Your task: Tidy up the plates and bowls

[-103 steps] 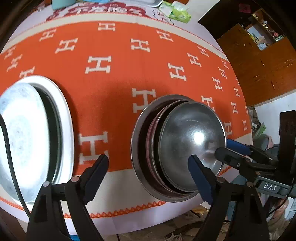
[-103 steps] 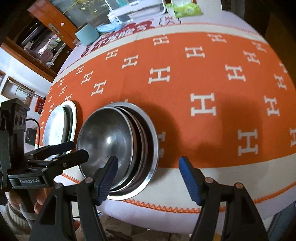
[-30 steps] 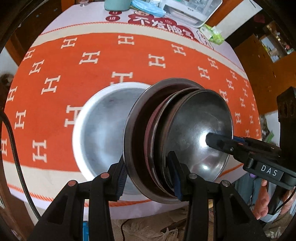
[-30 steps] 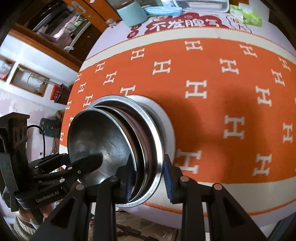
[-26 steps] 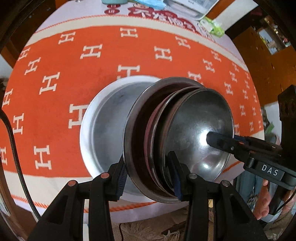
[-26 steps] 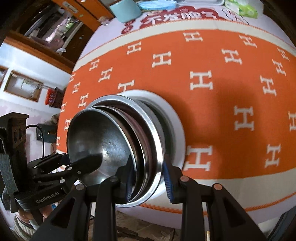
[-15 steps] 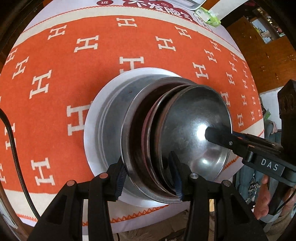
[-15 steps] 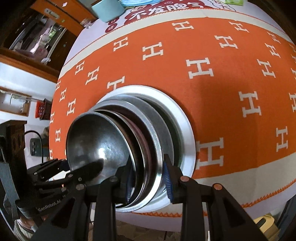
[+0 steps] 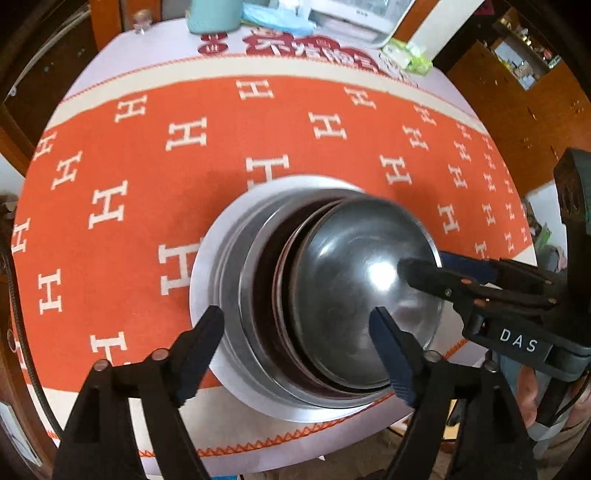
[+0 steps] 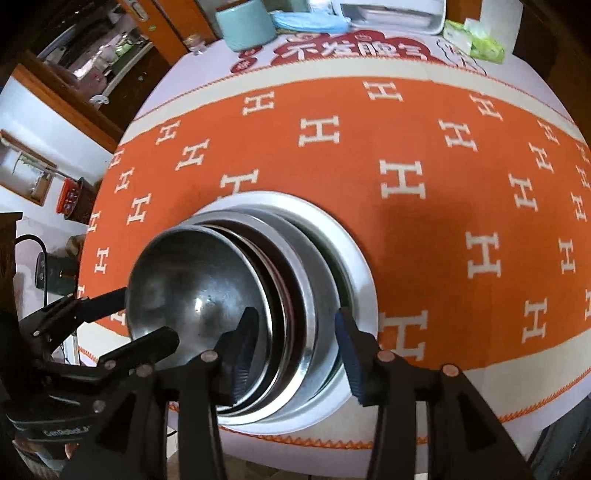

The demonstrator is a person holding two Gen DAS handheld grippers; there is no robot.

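Both jaws have just been opening and stand spread. On my left gripper (image 9: pixel 297 352) they straddle the stack's (image 9: pixel 314 306) near rim at six o'clock, pads clear. On my right gripper (image 10: pixel 293 350) they also flank the rim without pressing. Nested steel bowls (image 10: pixel 195 291) and plates sit inside the wide white plate (image 10: pixel 354 251), near the cloth's (image 9: pixel 221 147) front edge. I judge the steel stiff, slick, and heavy stacked; grip rims, not curved walls. At twelve o'clock, a teal cup (image 10: pixel 245 24).
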